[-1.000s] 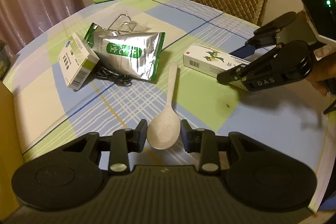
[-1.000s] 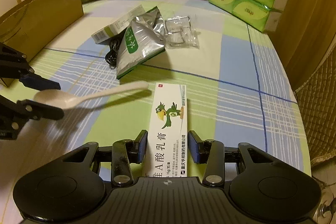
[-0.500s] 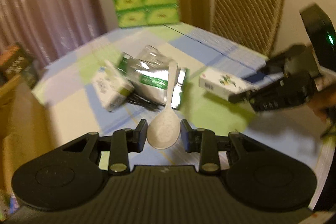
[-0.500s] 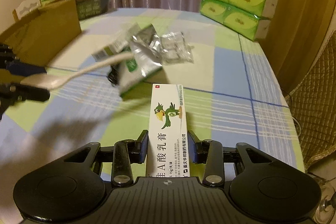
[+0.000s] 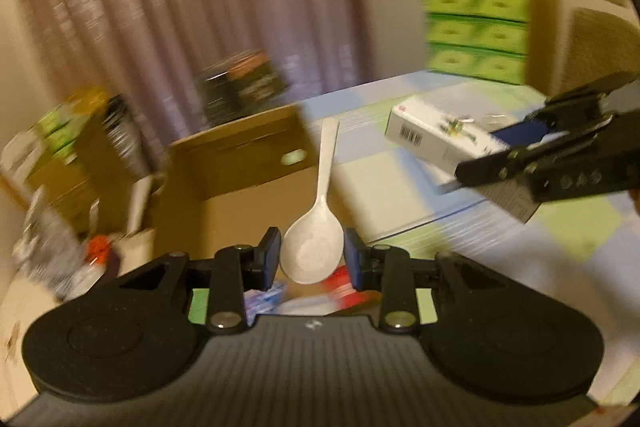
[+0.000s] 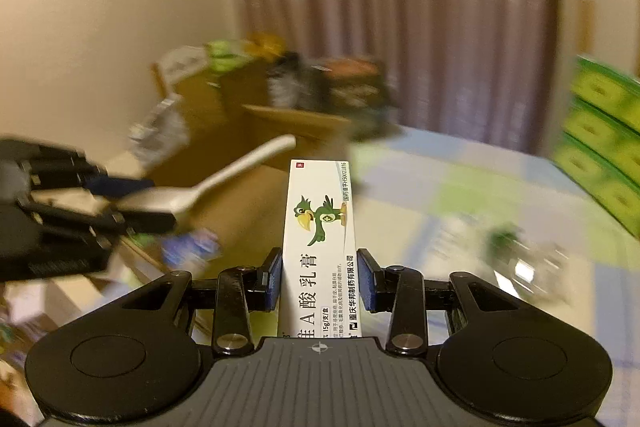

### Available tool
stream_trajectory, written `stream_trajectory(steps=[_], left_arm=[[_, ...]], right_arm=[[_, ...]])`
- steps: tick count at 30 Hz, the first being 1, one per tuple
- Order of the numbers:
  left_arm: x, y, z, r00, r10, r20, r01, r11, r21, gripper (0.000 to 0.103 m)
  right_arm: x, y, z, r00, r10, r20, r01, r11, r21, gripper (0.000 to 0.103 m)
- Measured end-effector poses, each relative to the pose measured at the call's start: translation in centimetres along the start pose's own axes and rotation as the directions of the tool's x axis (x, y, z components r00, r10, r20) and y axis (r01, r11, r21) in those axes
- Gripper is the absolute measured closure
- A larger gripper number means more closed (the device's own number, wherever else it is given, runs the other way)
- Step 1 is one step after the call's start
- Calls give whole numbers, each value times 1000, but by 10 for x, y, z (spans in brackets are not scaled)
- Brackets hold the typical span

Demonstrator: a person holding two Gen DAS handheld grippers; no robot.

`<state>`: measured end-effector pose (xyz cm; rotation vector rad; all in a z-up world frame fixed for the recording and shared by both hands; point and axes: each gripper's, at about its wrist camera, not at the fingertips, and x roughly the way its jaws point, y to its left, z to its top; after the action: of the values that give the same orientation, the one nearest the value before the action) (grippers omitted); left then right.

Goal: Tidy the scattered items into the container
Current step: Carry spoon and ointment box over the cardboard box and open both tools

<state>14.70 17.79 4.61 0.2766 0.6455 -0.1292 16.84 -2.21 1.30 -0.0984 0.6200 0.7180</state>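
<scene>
My left gripper (image 5: 311, 259) is shut on the bowl of a white plastic spoon (image 5: 320, 211), handle pointing forward, held in the air over the open cardboard box (image 5: 240, 171). My right gripper (image 6: 319, 279) is shut on a white ointment carton with a green parrot (image 6: 320, 227), lifted off the table. In the left wrist view the right gripper (image 5: 560, 163) and its carton (image 5: 436, 139) are at the right. In the right wrist view the left gripper (image 6: 120, 203) and spoon (image 6: 224, 179) are at the left, above the box (image 6: 296, 131).
The box holds several colourful items (image 5: 336, 283). Green tissue packs (image 5: 476, 31) are stacked at the table's far edge. Blurred silver and green packets (image 6: 520, 259) lie on the checked tablecloth (image 6: 460, 195). Cluttered boxes (image 5: 72, 147) and a curtain stand behind the box.
Both grippers have lifted their items off the table and swung left toward the cardboard box. The views are motion-blurred. Both grips stayed shut.
</scene>
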Motion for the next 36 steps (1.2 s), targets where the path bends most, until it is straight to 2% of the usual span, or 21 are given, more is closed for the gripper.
stream_trajectory(steps=[3, 6, 9, 15, 16, 17, 18, 20, 22, 28, 32, 36], left_arm=[[4, 35, -13, 999, 42, -26, -43, 998, -38, 74], [11, 59, -24, 998, 41, -39, -44, 996, -73, 74], [22, 70, -32, 998, 37, -47, -42, 995, -93, 74], [38, 81, -41, 999, 26, -39, -31, 990, -135, 74], [39, 82, -42, 999, 32, -33, -37, 990, -133, 72], [40, 82, -42, 999, 41, -30, -44, 990, -131, 61], [41, 83, -44, 998, 49, -28, -52, 990, -132, 55], [41, 83, -46, 998, 55, -23, -58, 989, -137, 52], [40, 85, -49, 997, 69, -25, -72, 987, -142, 52], [29, 84, -53, 995, 95, -16, -96, 983, -158, 51], [16, 74, -45, 995, 97, 24, -92, 984, -150, 45], [1, 58, -31, 994, 80, 80, -68, 987, -146, 41]], right_arm=[[29, 33, 21, 999, 39, -9, -40, 999, -34, 68], [60, 55, 32, 998, 62, -32, -64, 997, -44, 68], [83, 70, 35, 996, 66, -57, -69, 997, -46, 68], [115, 74, 32, 994, 61, -89, -65, 997, -44, 68], [118, 74, 32, 994, 61, -88, -64, 997, -43, 68], [120, 73, 32, 995, 61, -83, -65, 997, -40, 67], [120, 72, 30, 995, 64, -79, -67, 997, -35, 67], [122, 70, 29, 994, 68, -88, -71, 997, -28, 60], [118, 68, 28, 995, 67, -77, -69, 997, -30, 46], [109, 57, 27, 997, 52, -58, -52, 999, -9, 45], [91, 42, 25, 999, 22, -32, -22, 1000, 18, 43], [62, 19, 17, 1000, -31, -5, 31, 999, 44, 33]])
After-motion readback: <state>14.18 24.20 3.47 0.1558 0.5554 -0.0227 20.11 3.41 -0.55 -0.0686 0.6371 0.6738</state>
